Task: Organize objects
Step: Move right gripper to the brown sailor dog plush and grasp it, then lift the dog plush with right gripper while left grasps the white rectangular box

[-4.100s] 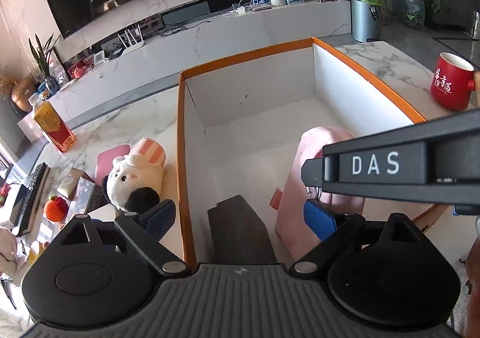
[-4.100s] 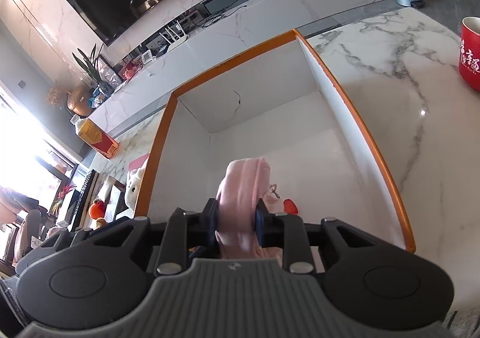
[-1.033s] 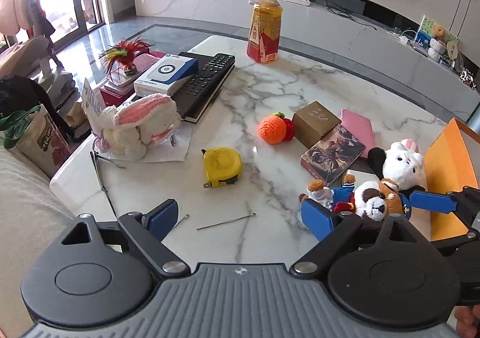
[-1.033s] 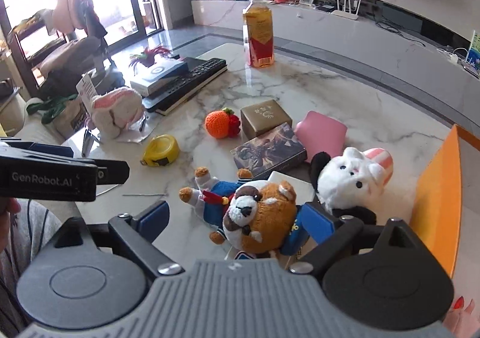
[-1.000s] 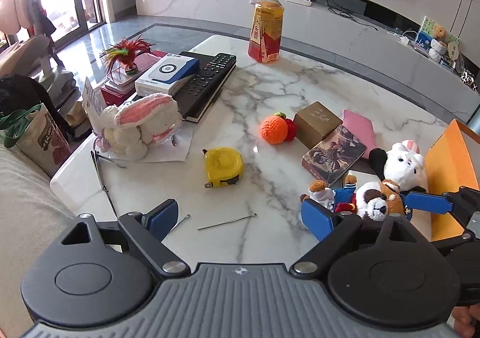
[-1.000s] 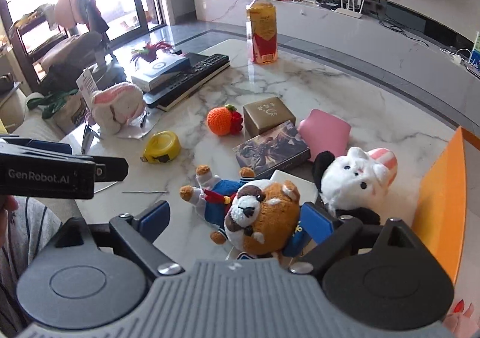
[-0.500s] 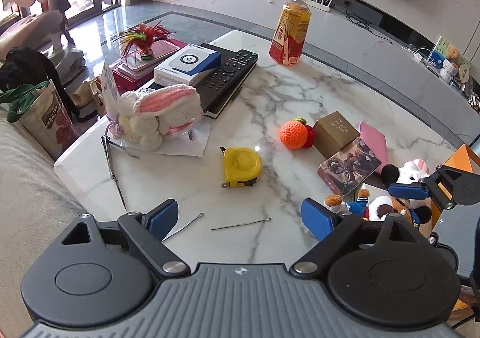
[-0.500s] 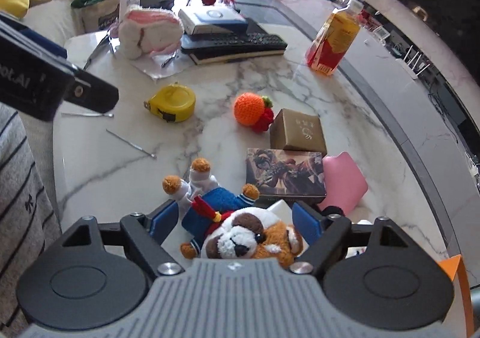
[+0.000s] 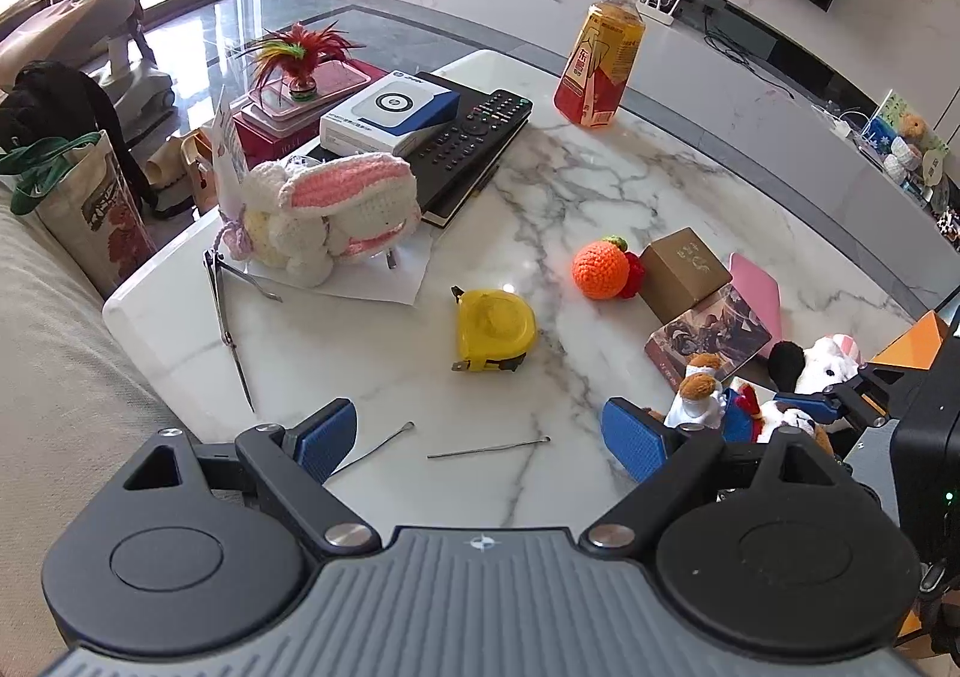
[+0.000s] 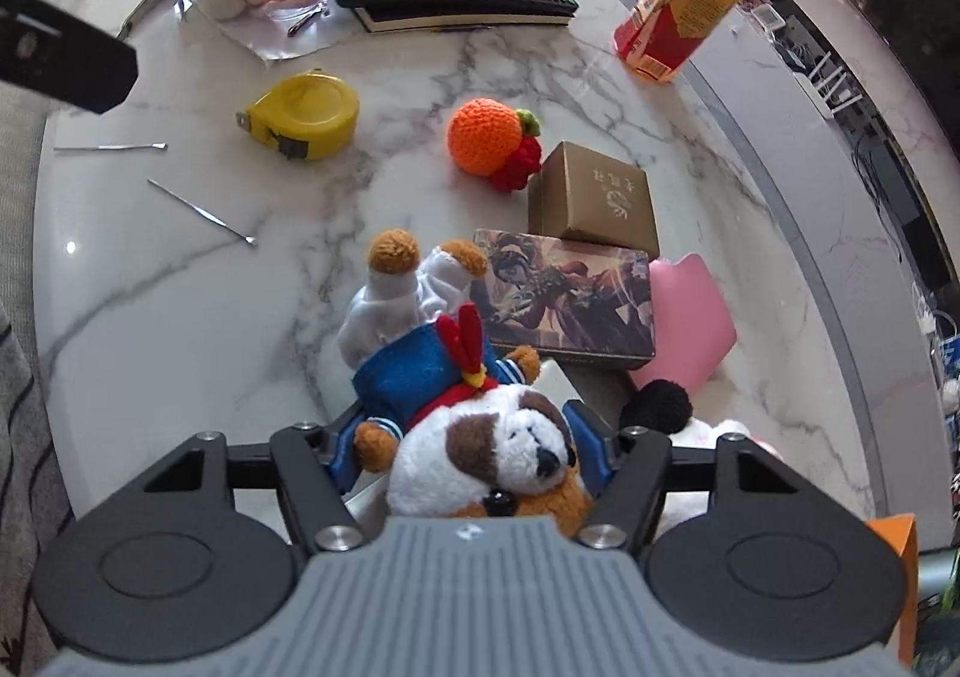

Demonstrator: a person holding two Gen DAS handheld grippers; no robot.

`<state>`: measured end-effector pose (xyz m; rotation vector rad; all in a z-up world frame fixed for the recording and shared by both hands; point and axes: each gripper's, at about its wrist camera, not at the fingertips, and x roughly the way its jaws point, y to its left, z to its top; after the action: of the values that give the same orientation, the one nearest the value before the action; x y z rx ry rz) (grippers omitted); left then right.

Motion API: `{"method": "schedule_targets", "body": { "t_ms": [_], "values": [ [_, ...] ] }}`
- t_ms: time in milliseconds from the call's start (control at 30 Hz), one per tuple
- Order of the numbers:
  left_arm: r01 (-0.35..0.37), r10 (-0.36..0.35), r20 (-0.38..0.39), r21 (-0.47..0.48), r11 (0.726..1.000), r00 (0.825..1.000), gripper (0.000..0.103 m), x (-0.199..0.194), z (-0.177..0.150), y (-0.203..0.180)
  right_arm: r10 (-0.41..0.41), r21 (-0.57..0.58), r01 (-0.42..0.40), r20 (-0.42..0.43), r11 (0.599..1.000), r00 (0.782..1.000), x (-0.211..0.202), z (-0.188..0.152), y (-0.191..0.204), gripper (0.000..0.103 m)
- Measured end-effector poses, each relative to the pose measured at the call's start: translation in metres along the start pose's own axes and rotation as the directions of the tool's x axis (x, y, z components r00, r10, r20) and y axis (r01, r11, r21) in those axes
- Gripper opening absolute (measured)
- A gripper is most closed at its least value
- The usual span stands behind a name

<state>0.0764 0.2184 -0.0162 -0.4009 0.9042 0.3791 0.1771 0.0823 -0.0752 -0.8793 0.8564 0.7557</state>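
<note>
A brown-and-white dog plush [image 10: 498, 455] in a blue sailor suit lies on the marble table [image 10: 180, 317], feet pointing away. My right gripper [image 10: 465, 455] is low over it with its head between the jaws. The jaws are closing and the blue pads [image 10: 345, 449] sit close against the plush's sides. In the left wrist view the same dog plush [image 9: 702, 389] lies at the right, with the right gripper [image 9: 840, 407] above it. My left gripper [image 9: 480, 437] hangs open over the table's near edge, nothing between its fingers. The orange box [image 9: 912, 341] shows only a corner.
Around the dog plush lie a white plush with black ears [image 10: 660, 407], a picture box [image 10: 570, 305], a brown box [image 10: 594, 197], a pink pad [image 10: 690, 317], a crochet orange [image 10: 480, 137] and a yellow tape measure [image 9: 492, 326]. Farther off are a crochet rabbit [image 9: 324, 209], a remote [image 9: 474, 131], a bottle [image 9: 600, 65] and thin metal picks [image 9: 486, 449].
My right gripper has come down over the dog plush and rolled, and its jaws have narrowed around the head. The left gripper's view has drifted a little to the left.
</note>
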Motion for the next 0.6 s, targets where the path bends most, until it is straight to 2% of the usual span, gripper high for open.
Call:
{"method": "schedule_targets", "body": {
  "t_ms": [200,300,400,600],
  "values": [
    [0.003,-0.003,-0.013,0.018,1.0,1.0,0.103,0.003,-0.001,-0.003,-0.008,0.142,0.011,-0.021,0.99,1.0,-0.013,-0.015,-0.013,0.065],
    [0.013,-0.012,-0.029,0.053,0.999,1.0,0.103,0.006,-0.003,-0.009,-0.057,0.251,0.055,0.001,0.966,0.998,-0.031,-0.032,-0.022,0.065],
    [0.039,-0.033,-0.048,0.116,0.992,0.998,0.103,0.01,-0.008,-0.024,-0.074,0.345,0.063,0.02,0.936,0.997,-0.046,-0.051,-0.03,0.066],
    [0.12,-0.096,-0.122,0.206,0.971,0.988,0.103,0.025,-0.021,-0.059,-0.099,0.424,0.063,0.062,0.903,0.993,-0.072,-0.078,-0.032,0.066]
  ]
}}
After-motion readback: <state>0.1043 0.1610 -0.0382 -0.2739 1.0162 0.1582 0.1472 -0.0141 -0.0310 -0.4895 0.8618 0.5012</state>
